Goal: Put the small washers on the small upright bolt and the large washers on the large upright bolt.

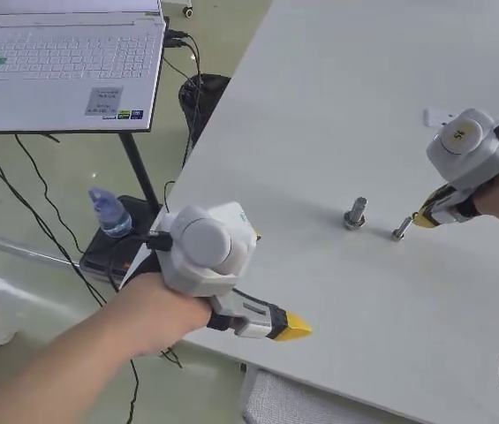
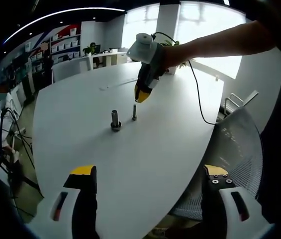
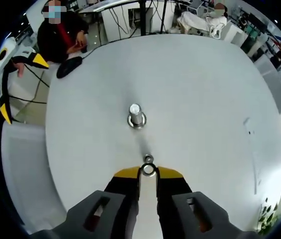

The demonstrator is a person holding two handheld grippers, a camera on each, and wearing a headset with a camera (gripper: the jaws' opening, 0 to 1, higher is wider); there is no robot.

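Note:
On the white table (image 1: 337,106) the large upright bolt (image 1: 355,213) stands with the small upright bolt (image 1: 400,230) just to its right. My right gripper (image 1: 422,219) has its yellow tips close beside the small bolt. In the right gripper view, the right gripper (image 3: 148,174) is shut on a small washer (image 3: 148,170), just short of the small bolt (image 3: 148,159); the large bolt (image 3: 136,115) stands beyond. My left gripper (image 1: 290,327) hovers at the table's near edge, well away from both bolts. In its own view the left gripper (image 2: 149,172) is open with nothing between its fingers.
An open laptop (image 1: 64,62) sits on a stand left of the table, with a water bottle (image 1: 108,212) and cables below it. A mesh chair (image 2: 239,144) stands at the table's near edge. A person (image 3: 60,35) sits beyond the far edge.

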